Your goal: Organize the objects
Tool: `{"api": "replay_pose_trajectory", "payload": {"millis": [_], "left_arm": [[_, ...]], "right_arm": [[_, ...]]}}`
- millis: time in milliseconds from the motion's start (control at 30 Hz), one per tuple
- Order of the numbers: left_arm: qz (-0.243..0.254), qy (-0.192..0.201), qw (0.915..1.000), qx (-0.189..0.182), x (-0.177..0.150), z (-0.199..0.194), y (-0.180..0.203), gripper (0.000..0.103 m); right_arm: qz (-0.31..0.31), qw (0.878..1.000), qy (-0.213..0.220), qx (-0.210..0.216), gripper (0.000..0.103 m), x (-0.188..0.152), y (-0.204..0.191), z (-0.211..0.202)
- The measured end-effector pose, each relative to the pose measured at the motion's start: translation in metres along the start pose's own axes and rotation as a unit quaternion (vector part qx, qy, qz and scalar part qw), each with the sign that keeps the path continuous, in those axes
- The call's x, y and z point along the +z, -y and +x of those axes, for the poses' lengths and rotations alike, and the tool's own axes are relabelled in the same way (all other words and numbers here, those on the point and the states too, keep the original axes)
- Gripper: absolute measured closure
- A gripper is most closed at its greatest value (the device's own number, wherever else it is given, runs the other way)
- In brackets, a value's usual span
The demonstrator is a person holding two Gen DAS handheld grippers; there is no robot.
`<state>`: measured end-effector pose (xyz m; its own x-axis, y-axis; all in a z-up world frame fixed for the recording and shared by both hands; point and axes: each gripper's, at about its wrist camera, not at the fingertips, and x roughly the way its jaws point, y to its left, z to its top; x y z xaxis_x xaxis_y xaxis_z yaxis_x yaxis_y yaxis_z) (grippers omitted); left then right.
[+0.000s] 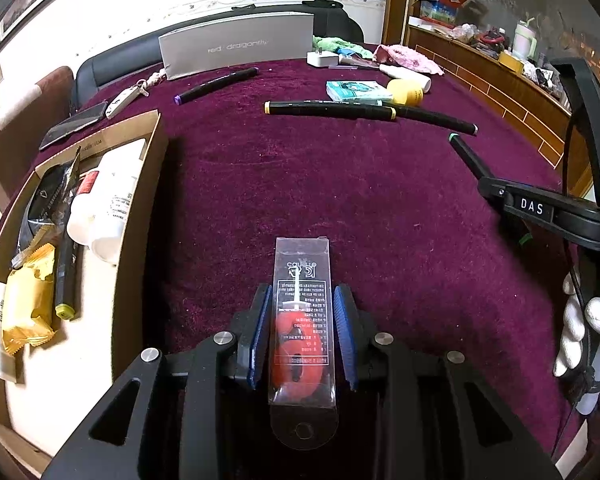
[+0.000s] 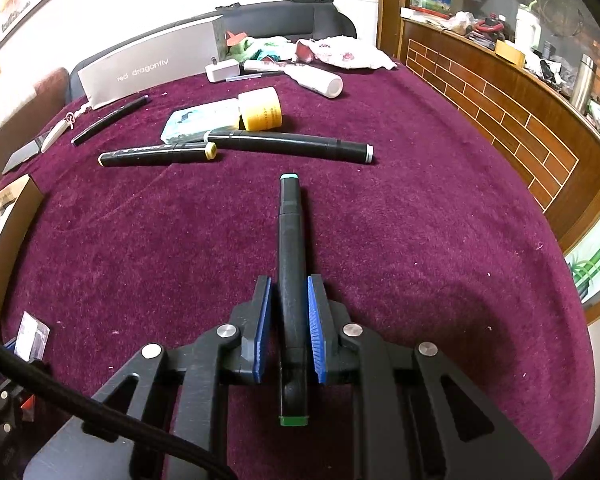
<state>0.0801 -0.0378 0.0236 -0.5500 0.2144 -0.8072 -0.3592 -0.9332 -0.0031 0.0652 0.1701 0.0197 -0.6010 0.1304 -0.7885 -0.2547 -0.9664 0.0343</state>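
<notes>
My left gripper [image 1: 302, 292] is shut on a clear plastic package [image 1: 302, 320] with a red item inside, its blue pads on the package's two long sides, low over the purple tablecloth [image 1: 300, 180]. My right gripper [image 2: 290, 280] is shut on a black marker with green ends [image 2: 290, 240], which points forward along the fingers. In the left wrist view that marker [image 1: 466, 156] sticks out of the right gripper at the far right, above a white-gloved hand [image 1: 588, 332]. An open cardboard box [image 1: 140, 208] stands just left of the left gripper.
The box holds white bottles [image 1: 108, 208], a yellow snack packet [image 1: 28, 300], a dark packet and a marker. Further back lie a yellow-capped marker [image 2: 156, 154], a grey-ended marker [image 2: 292, 144], a purple-capped marker [image 1: 216, 86], a yellow jar [image 2: 260, 110], a tissue pack [image 2: 196, 120] and a grey carton [image 1: 236, 46].
</notes>
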Motion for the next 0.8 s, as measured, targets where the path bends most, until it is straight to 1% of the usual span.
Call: {"api": "replay_pose_trajectory", "payload": {"millis": [167,233,300,333,433,567,733,800], "left_arm": [[0.012,0.0,0.9999,0.01,0.0,0.001,0.004,0.075],[0.012,0.003,0.9999,-0.006,0.0,0.0,0.002,0.08],[0.004,0.009,0.9997,-0.023,-0.001,-0.003,-0.002,0.08],[-0.002,0.015,0.9996,-0.025,-0.001,-0.005,-0.004,0.08],[-0.019,0.026,0.9989,-0.033,-0.003,-0.014,-0.012,0.08],[-0.029,0.031,0.9982,-0.043,-0.009,-0.023,-0.019,0.08],[-0.049,0.04,0.9958,-0.067,-0.018,-0.038,-0.027,0.08],[-0.051,0.042,0.9951,-0.073,-0.021,-0.044,-0.03,0.08]], "right_arm": [[0.0,1.0,0.0,0.0,0.088,0.0,0.0,0.0],[0.0,1.0,-0.002,0.003,0.086,0.0,0.0,0.0],[0.005,1.0,-0.007,0.015,0.087,0.002,0.003,-0.001],[0.012,1.0,-0.01,0.025,0.089,0.002,0.005,-0.002],[0.028,0.998,-0.016,0.057,0.091,0.0,0.012,-0.007],[0.024,0.997,-0.012,0.07,0.091,-0.005,0.012,-0.018],[0.016,0.996,-0.013,0.081,0.091,-0.01,0.006,-0.022],[0.018,0.995,-0.019,0.096,0.09,-0.012,0.005,-0.023]]}}
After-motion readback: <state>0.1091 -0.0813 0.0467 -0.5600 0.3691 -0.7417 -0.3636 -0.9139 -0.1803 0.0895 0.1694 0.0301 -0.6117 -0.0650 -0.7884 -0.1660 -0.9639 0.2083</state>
